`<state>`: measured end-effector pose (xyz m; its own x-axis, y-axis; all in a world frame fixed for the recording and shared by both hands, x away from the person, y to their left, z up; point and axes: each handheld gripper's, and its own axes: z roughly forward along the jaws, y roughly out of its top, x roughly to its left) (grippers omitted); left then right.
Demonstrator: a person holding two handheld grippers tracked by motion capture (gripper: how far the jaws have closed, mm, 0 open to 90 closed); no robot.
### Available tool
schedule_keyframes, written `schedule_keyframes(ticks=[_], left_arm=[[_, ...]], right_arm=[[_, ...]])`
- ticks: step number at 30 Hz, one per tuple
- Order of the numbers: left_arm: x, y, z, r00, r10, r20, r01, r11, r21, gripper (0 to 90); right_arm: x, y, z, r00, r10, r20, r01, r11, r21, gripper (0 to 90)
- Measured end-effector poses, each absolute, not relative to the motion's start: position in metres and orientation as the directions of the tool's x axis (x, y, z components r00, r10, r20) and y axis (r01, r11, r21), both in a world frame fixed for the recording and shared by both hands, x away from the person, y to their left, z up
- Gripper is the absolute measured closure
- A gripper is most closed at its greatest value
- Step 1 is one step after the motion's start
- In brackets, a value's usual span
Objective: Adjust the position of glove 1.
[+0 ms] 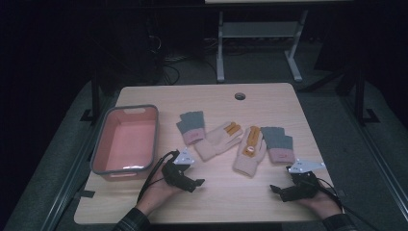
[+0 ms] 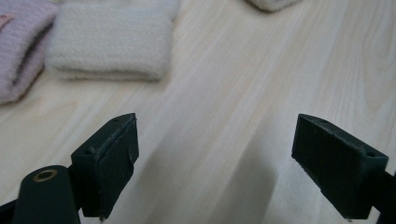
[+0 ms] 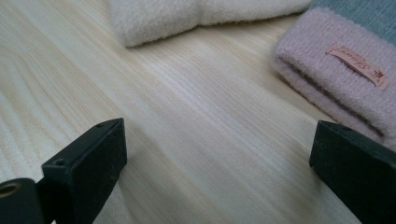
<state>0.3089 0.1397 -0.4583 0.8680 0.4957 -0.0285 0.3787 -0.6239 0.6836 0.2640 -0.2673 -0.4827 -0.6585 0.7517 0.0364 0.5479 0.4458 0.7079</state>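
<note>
i rest the left gripper (image 1: 198,183) and right gripper (image 1: 274,188) near the table's (image 1: 226,202) front edge, both spread apart and empty, ready for the 4 gloves (image 1: 217,140).

In front of you four knitted gloves lie flat in a row on the wooden table: a grey glove with pink cuff (image 1: 192,126), a cream glove with orange fingertips (image 1: 219,140), a second cream glove (image 1: 250,150) touching another grey, pink-cuffed glove (image 1: 279,144).
</note>
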Motion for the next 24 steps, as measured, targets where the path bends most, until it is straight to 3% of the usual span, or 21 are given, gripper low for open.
schedule_keyframes(ticks=[1, 6, 7, 11, 13, 16, 19, 24], left_arm=[[0.311, 0.139, -0.457, 0.867, 0.497, -0.035, 0.380, -0.614, 0.691, 17.4], [0.322, 0.137, -0.451, 0.869, 0.494, -0.028, 0.372, -0.615, 0.696, 39.2], [0.324, 0.137, -0.450, 0.868, 0.496, -0.035, 0.376, -0.609, 0.699, 39.2], [0.338, 0.134, -0.443, 0.865, 0.497, -0.067, 0.395, -0.592, 0.702, 65.2], [0.341, 0.133, -0.442, 0.862, 0.500, -0.075, 0.403, -0.589, 0.700, 68.9], [0.349, 0.130, -0.440, 0.863, 0.499, -0.078, 0.402, -0.585, 0.705, 84.8], [0.360, 0.123, -0.437, 0.866, 0.497, -0.062, 0.389, -0.590, 0.707, 89.4], [0.375, 0.115, -0.434, 0.863, 0.503, -0.040, 0.379, -0.593, 0.710, 89.4]], right_arm=[[0.264, -0.267, -0.483, -0.659, 0.752, 0.036, 0.548, 0.446, 0.708, 3.3], [0.264, -0.267, -0.483, -0.659, 0.752, 0.036, 0.548, 0.446, 0.708, 3.3], [0.264, -0.267, -0.483, -0.659, 0.751, 0.037, 0.548, 0.446, 0.708, 3.2], [0.264, -0.267, -0.483, -0.659, 0.751, 0.037, 0.548, 0.446, 0.708, 3.3], [0.264, -0.267, -0.483, -0.659, 0.751, 0.037, 0.548, 0.446, 0.708, 3.3], [0.264, -0.267, -0.483, -0.659, 0.751, 0.037, 0.548, 0.446, 0.708, 3.2], [0.264, -0.267, -0.483, -0.659, 0.751, 0.037, 0.548, 0.446, 0.708, 3.3], [0.264, -0.267, -0.483, -0.658, 0.752, 0.037, 0.549, 0.446, 0.707, 3.2]])
